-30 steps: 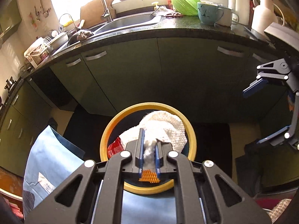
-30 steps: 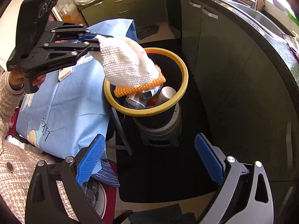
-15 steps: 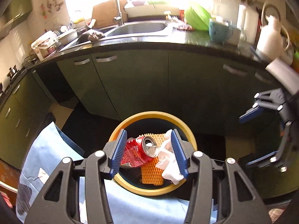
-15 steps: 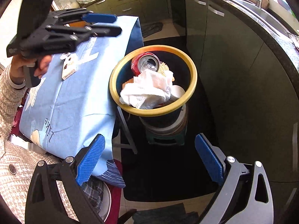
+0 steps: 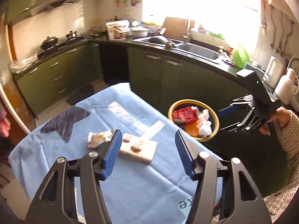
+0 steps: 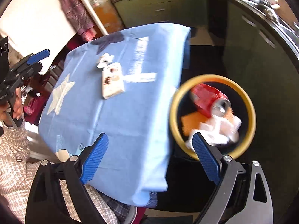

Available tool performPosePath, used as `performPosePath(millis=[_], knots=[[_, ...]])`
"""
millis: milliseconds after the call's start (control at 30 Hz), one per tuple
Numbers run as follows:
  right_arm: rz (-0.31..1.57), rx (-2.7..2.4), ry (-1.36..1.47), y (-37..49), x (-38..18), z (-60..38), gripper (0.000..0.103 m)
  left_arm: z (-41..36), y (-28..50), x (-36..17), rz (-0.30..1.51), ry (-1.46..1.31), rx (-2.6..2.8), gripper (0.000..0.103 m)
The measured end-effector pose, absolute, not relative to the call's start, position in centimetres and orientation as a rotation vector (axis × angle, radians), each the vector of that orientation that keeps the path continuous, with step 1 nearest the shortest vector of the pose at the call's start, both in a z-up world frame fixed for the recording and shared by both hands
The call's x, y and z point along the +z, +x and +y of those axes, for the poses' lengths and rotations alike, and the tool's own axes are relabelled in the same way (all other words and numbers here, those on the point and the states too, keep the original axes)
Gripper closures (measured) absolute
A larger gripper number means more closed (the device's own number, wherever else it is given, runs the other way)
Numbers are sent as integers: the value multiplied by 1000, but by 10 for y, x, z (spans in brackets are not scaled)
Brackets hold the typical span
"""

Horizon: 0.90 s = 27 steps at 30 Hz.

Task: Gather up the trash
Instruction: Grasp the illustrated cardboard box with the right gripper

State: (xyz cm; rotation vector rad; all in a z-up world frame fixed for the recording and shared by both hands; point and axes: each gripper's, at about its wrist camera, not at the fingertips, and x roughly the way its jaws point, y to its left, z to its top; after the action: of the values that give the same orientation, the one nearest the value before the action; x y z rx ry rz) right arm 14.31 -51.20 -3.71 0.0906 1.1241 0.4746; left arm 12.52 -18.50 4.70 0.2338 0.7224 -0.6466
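My left gripper point(image 5: 147, 153) hovers over the blue-clothed table point(image 5: 130, 183), its jaws opening with nothing between them. Below it lie a flat printed carton point(image 5: 139, 148) and a crumpled wrapper point(image 5: 99, 139). Off the table's right edge stands the yellow-rimmed bin point(image 5: 171, 110), holding a red can point(image 5: 184, 113), white tissue point(image 5: 204, 126) and orange netting point(image 6: 190, 121). My right gripper point(image 6: 150, 158) is open and empty, above the gap between the table's edge and the bin point(image 6: 174, 108). The carton point(image 6: 113, 83) and wrapper point(image 6: 104, 60) also appear in the right wrist view.
Dark green cabinets point(image 5: 168, 78) with a black counter and a sink point(image 5: 198, 49) curve behind the bin. A dark mat point(image 6: 186, 186) covers the floor under the bin. A person's knitted sleeve point(image 6: 13, 149) is at the left, close to the table.
The left gripper let the white wad and orange netting fall into the bin, opened, and swung back from over the bin to over the table. The right gripper shifted toward the table too.
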Motion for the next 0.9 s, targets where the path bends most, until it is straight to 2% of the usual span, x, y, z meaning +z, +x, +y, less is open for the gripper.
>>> performPosePath(millis=[67,200,300,633,767,900], knots=[[1136,536,18,165,-38,-467,12,-153,123,43,732,210,-580,41],[1165,542,-149,210,-57,-395,14,-108,117,29,761,163,-535,41],[1235,524,-191,238,-82,-365,25,-86,114,21,773,128,-534,41],[1321,440,-249,272,-123,-343,26,-62,113,5,792,65,-554,41],[1334,434,-239,276,-129,-345,38,-64,113,2,800,61,-563,40],[1339,440,-252,276,-130,-344,37,-63,113,0,800,61,-557,37]])
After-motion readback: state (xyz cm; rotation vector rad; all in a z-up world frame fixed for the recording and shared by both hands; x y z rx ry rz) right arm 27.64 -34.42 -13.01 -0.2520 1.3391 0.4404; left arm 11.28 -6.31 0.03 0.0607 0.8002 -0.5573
